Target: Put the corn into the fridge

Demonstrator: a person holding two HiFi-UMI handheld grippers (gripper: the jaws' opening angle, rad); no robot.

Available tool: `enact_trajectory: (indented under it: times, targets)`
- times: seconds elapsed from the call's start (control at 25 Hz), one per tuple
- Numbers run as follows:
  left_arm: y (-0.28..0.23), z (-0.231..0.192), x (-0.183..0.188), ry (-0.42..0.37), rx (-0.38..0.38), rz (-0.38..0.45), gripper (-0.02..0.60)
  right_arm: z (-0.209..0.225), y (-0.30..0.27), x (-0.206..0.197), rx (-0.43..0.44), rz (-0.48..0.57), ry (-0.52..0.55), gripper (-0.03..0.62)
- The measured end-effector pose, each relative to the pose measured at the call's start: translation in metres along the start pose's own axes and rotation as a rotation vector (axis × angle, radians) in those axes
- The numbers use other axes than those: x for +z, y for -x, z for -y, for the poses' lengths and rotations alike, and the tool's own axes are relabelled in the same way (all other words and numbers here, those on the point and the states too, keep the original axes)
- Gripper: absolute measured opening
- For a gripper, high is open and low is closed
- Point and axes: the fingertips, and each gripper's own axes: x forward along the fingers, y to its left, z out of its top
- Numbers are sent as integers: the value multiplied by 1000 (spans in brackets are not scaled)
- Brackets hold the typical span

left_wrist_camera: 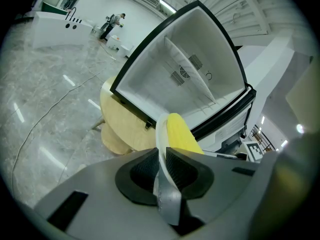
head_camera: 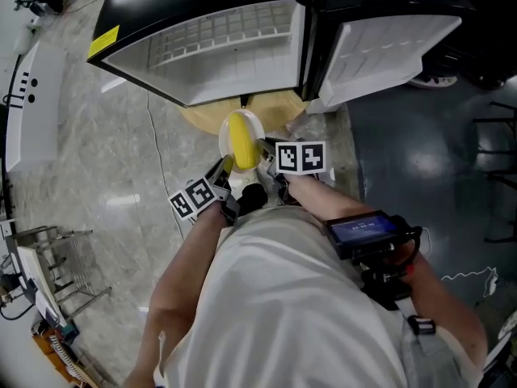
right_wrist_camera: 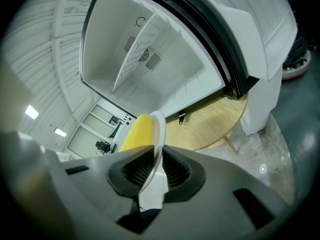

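Note:
A yellow corn cob (head_camera: 241, 140) lies on a small white plate (head_camera: 224, 140) held up in front of the open white fridge (head_camera: 218, 39). My left gripper (head_camera: 224, 166) is shut on the plate's left rim and my right gripper (head_camera: 265, 150) on its right rim. In the left gripper view, the pads of the left gripper (left_wrist_camera: 162, 156) pinch the plate's edge (left_wrist_camera: 161, 131), with the corn (left_wrist_camera: 182, 134) just right of it. In the right gripper view, the right gripper (right_wrist_camera: 156, 164) clamps the plate's rim (right_wrist_camera: 159, 129), the corn (right_wrist_camera: 136, 131) to its left. The fridge cavity (right_wrist_camera: 150, 59) shows no contents.
The fridge stands on a round wooden table (head_camera: 206, 118), its door (head_camera: 388, 43) swung open to the right. A white counter (head_camera: 24, 103) lies at the far left and a metal rack (head_camera: 56, 257) at the lower left. A thin cable (head_camera: 161, 160) runs over the marble floor.

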Motion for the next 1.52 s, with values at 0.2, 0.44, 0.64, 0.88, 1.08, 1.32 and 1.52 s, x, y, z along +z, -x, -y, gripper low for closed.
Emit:
enact_trajectory:
  times: [0.2,0.44,0.64,0.88,1.08,1.32,1.52]
  targets:
    - [-8,-3,11,-4,-6,1,51,0,-9,10,-5,-2,8,52]
    - [-23,-5,25,-16,-23,-16,51,4,-18,24,-28,-2,11,52]
    - [-34,-12,35,-6,-26,-29,51,9,-31,33,-46,-14,8,52]
    - [-45,-20,47,-1,-31,-28,51,11,-46,44,-49,-23,13,52]
    - [-53,-28,50,4,-29,-31,51,17,-56,46,-52,-30,13,52]
    - [-66,-47,56,33,-23,-17,51,28,-82,46,-48,-63,17,54]
    - [-61,-43,55,64,-11,2,51,23,-79,53,-53,-79,42,54]
